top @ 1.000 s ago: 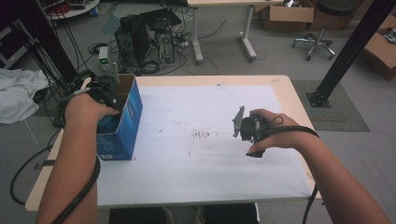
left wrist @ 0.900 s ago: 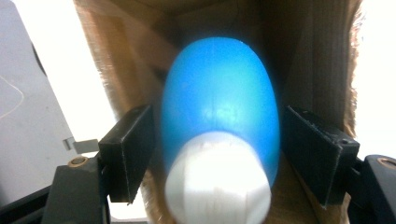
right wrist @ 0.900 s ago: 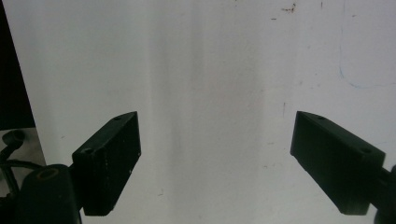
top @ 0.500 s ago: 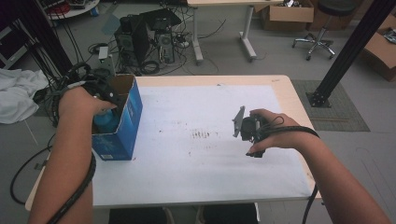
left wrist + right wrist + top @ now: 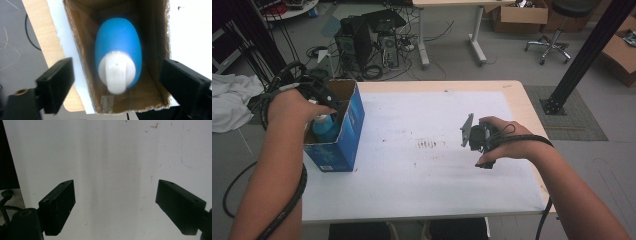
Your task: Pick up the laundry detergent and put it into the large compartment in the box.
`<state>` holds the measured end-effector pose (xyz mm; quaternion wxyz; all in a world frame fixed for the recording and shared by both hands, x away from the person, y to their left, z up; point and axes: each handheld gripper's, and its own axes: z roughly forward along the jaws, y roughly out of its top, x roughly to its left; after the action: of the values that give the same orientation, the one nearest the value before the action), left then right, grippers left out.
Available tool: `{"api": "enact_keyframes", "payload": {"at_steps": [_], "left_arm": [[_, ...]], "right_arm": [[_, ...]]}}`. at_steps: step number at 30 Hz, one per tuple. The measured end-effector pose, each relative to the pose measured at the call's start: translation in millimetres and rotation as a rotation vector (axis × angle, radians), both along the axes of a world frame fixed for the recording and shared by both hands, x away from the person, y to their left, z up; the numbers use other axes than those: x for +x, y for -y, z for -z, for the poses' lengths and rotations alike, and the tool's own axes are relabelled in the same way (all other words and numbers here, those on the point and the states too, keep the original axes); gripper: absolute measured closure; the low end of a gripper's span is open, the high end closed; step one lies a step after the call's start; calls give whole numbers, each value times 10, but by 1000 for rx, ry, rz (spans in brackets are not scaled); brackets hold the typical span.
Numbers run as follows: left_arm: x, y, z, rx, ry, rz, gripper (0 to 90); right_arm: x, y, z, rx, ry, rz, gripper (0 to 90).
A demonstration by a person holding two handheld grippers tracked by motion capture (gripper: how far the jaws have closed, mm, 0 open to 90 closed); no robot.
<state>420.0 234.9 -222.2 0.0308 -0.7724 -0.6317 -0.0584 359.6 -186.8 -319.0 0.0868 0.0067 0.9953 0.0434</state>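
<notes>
A blue cardboard box stands open-topped near the table's left edge. Inside it a blue bottle with a white cap stands upright. My left gripper hangs just above the box and points down into it. Its jaws have just been opening. In the left gripper view they stand wide apart on either side of the bottle, clear of it. My right gripper hovers over the white sheet at the right. It is open with nothing between its fingers.
A white sheet covers most of the wooden table, with small dark marks at its middle. On the floor behind are computer towers and cables. A white cloth lies at the left and a black post stands at the right.
My left hand has risen from the box, and the blue bottle now shows standing inside it, let go. The right hand has not moved.
</notes>
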Motion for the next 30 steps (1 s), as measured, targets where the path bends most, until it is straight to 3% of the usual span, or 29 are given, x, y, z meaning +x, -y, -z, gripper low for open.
{"api": "enact_keyframes", "payload": {"at_steps": [5,12,21,30], "left_arm": [[-38,49,-67,-3,12,23,65],[-63,81,-70,-2,-10,38,9],[-127,99,-174,-25,25,88,1],[-200,279,-338,-52,22,247,1]], "right_arm": [[-7,-15,-14,1,2,0,162],[-18,-21,-23,-2,2,-4,162],[-11,-28,-44,-6,-1,-6,162],[8,-56,-64,-11,-3,-7,162]]}}
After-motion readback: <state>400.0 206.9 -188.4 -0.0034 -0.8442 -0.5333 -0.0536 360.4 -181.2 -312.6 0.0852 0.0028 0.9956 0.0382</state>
